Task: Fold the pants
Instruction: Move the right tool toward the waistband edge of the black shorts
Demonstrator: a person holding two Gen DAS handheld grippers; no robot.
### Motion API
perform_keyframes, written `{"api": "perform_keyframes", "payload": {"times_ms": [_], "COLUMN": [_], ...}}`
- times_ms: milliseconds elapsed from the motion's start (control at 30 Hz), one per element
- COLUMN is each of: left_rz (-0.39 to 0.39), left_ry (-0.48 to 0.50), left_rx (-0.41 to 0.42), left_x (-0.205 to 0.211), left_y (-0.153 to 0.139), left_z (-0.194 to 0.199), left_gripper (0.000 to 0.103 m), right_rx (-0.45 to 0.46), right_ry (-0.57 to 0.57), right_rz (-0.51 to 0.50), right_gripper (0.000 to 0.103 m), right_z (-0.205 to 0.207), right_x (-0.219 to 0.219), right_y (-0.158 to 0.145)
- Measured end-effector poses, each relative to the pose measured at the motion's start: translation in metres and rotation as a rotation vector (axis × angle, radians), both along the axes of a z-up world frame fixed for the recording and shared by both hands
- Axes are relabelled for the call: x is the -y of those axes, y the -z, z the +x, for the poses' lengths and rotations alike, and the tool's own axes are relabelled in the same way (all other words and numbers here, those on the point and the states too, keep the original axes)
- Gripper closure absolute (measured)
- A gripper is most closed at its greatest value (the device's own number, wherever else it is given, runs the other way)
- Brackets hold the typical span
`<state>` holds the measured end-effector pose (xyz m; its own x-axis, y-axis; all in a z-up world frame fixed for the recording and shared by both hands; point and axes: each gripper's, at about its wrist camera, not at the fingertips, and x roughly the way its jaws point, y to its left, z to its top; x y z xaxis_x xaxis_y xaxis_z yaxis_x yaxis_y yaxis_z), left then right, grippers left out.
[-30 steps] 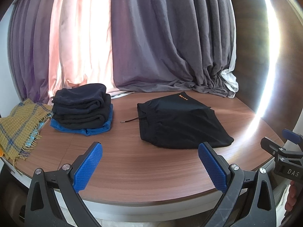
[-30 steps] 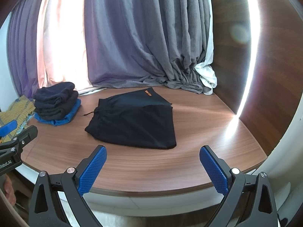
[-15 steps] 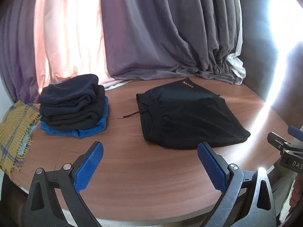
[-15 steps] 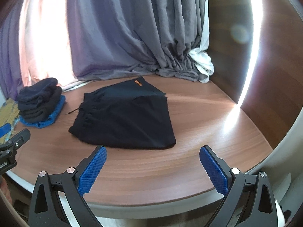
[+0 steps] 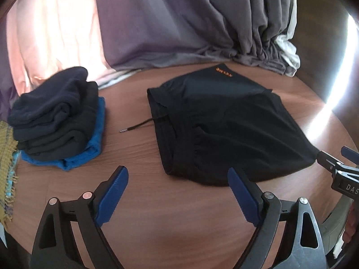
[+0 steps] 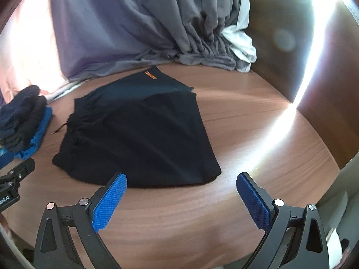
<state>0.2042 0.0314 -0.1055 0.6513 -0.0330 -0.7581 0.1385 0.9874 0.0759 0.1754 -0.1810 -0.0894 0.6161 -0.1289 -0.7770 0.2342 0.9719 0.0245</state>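
While both tools are held low over the near edge of the round wooden table (image 5: 202, 231), the left gripper (image 5: 177, 192) is seen with its blue pads apart and its jaws closing, nothing but bare tabletop lying between them. The right gripper (image 6: 181, 198) is likewise seen with its jaws spread wide and nothing clamped; its left pad overlaps the near hem of the garment in that view, though contact cannot be judged. Just beyond the fingertips, the black shorts (image 5: 226, 130) are laid flat near the middle of the table, folded in half lengthwise, with the elastic waistband turned to the left and the hems to the right. A drawstring (image 5: 139, 126) is trailed out from the waistband onto the wood. A small orange logo (image 5: 224, 71) is shown at the far corner of the shorts. To the left, well apart from the shorts, a stack of folded dark garments (image 5: 56, 116) is set on a blue one (image 5: 89, 154), and a yellow fringed cloth (image 5: 6, 170) is draped at the table's left rim. Behind everything, grey curtains (image 6: 139, 29) are pooled onto the far edge of the table, with a white cloth (image 6: 241, 42) bunched at their right end.
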Motion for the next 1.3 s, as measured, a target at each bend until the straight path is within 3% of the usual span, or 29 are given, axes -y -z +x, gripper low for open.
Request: {"api": "perform_keyframes", "payload": {"times_ms": [167,467,633,800,1033,1233,1300], "left_rz": [0.002,-0.004,0.007,0.005,-0.003,-0.017,-0.009], "left_ry": [0.012,0.055,0.068,0.088,0.083,0.075,0.074], "left_rx": [-0.055,-0.114,-0.141,-0.154,-0.156,-0.153,-0.142], "left_x": [-0.005,-0.01,-0.007,-0.004,-0.004,-0.005,-0.004], "left_y": [0.02,0.045,0.056,0.063,0.068,0.07,0.068], "left_z": [0.022,0.047,0.053,0.055,0.057,0.056,0.055], "left_gripper": [0.019,0.038,0.043,0.05,0.049,0.054,0.06], "right_rx": [-0.051,-0.097,-0.103,-0.119,-0.104,-0.112,-0.115], "right_ry": [0.045,0.165,0.22,0.247,0.251,0.232,0.231], "right_rz": [0.019,0.034,0.055,0.089,0.1,0.077,0.07], "right_gripper": [0.003,0.004,0.012,0.025,0.033,0.055,0.069], "right_z": [0.021,0.03,0.028,0.027,0.03,0.034,0.034], "right_x": [0.005,0.02,0.033,0.042,0.049,0.047,0.047], "right_y": [0.02,0.043,0.052,0.062,0.066,0.065,0.066]}}
